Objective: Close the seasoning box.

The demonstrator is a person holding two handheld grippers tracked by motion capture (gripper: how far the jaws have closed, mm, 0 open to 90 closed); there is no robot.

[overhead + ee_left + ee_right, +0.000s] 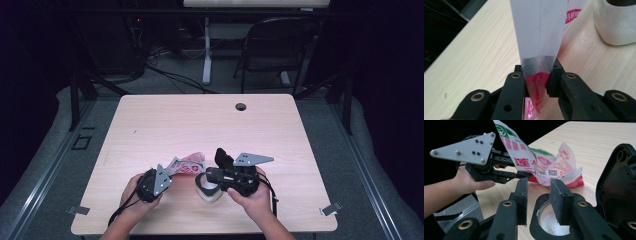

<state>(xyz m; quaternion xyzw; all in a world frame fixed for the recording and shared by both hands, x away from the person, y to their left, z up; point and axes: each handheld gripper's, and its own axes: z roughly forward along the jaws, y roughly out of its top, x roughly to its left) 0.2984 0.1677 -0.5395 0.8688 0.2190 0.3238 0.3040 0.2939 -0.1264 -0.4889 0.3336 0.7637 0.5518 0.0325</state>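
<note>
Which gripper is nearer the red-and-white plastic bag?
Left. The left gripper is clamped on the plastic bag's edge; the right gripper hangs apart, jaws open over the white jar.

Your left gripper's jaws cover the bag's [539,37] lower corner; its top is cut off at 12 o'clock. Jar [616,21] cropped at 1 o'clock.

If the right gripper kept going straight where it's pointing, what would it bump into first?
Probably the crinkled red-and-white bag, lying on the table just beyond the right gripper. The open jar sits below its jaws. Depth is hard to judge.
</note>
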